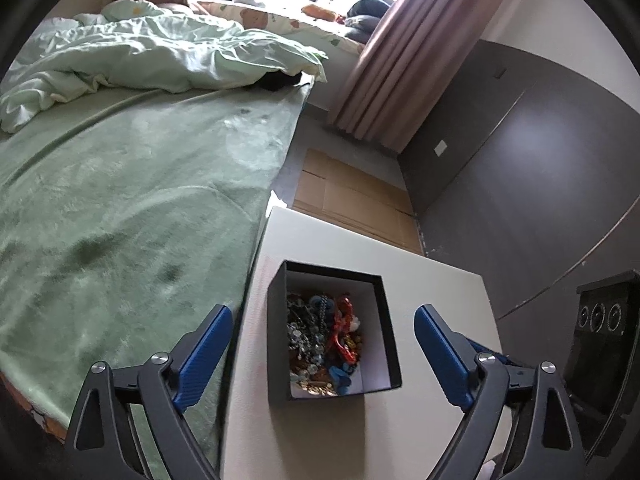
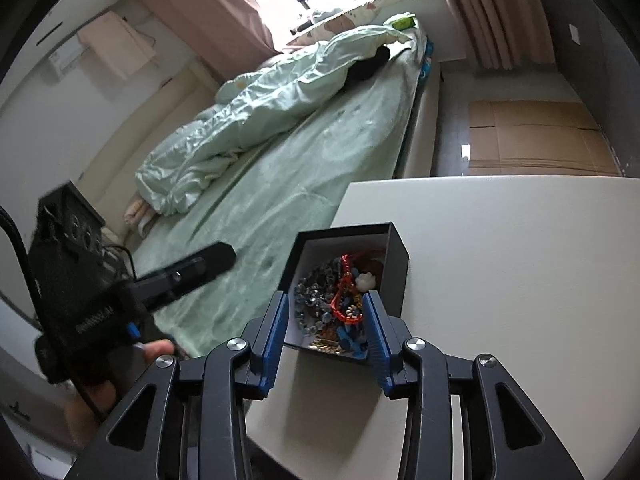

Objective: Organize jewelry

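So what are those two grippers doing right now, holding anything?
Left gripper: open wide, holding nothing, above the black box.
Right gripper: partly open, nothing gripped.

The box (image 1: pixel 334 330) is black outside and white on its inner walls, and the jewelry (image 1: pixel 324 340) heaped in it is a tangle of silver-grey, pale blue, gold and bright red-orange, with a few strong blue pieces and one small white one. It sits on a plain cream-white tabletop (image 1: pixel 432 288) beside a bed (image 1: pixel 120 208) spread with a soft sage-green blanket and a crumpled mint-green duvet (image 1: pixel 160 52). The left claw (image 1: pixel 322 354) and the right claw (image 2: pixel 326 334) are black with ribbed blue pads, the curtain (image 1: pixel 400 60) is dusty pink, the wall panel (image 1: pixel 540 152) dark grey, and the cardboard (image 1: pixel 352 196) on the floor is plain tan.
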